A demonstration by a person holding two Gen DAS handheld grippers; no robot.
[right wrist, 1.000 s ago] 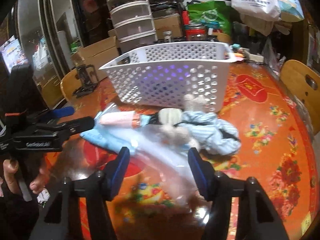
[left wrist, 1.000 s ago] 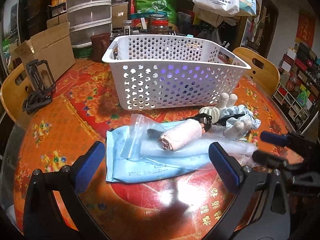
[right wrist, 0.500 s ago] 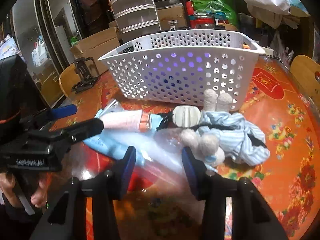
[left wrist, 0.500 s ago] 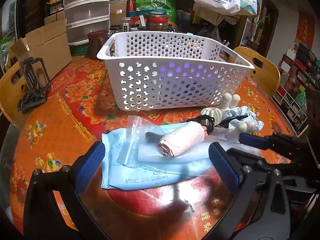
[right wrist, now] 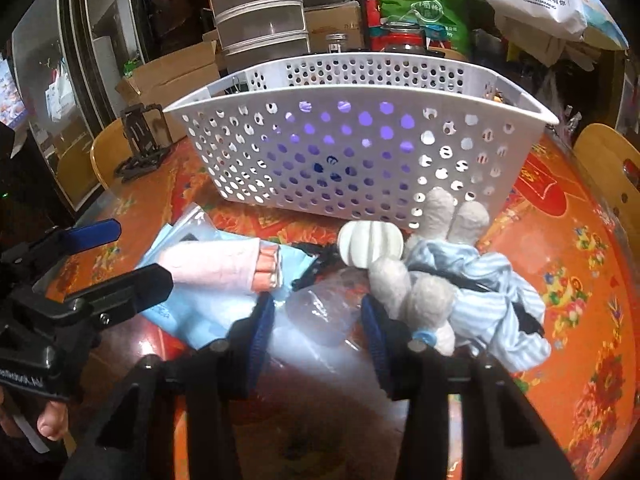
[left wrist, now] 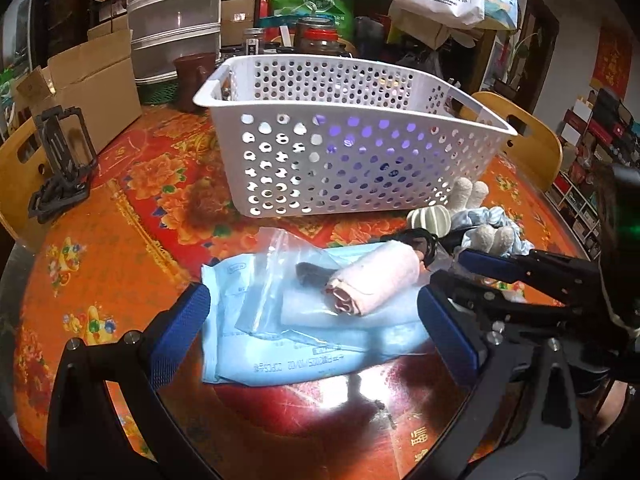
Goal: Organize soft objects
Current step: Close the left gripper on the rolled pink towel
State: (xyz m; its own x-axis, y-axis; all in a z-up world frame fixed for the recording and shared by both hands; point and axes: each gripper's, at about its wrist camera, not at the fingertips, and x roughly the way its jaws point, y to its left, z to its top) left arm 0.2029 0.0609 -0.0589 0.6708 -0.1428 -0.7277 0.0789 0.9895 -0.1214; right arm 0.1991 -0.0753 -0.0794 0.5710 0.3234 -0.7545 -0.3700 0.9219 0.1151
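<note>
A white perforated basket (left wrist: 360, 152) (right wrist: 360, 140) stands at the table's middle. In front of it lie a rolled pink towel (left wrist: 376, 278) (right wrist: 218, 264), a clear zip bag (left wrist: 272, 280) (right wrist: 320, 312), a light blue packet (left wrist: 304, 356) (right wrist: 188, 316), a white pumpkin-shaped toy (left wrist: 430, 219) (right wrist: 370, 242) and a plush bunny in striped blue cloth (right wrist: 460, 292) (left wrist: 486, 232). My left gripper (left wrist: 316, 336) is open over the blue packet. My right gripper (right wrist: 318, 324) is partly closed around the end of the clear bag, jaws still apart.
A black folded frame (left wrist: 60, 176) sits at the table's left. Cardboard boxes (left wrist: 80, 88), stacked plastic drawers (left wrist: 176, 36), jars and bags crowd the far side. Wooden chairs (left wrist: 520, 148) stand at the table's right and left.
My right gripper has moved forward toward the clear bag and its jaws have narrowed. Both grippers came closer to the pile and basket.
</note>
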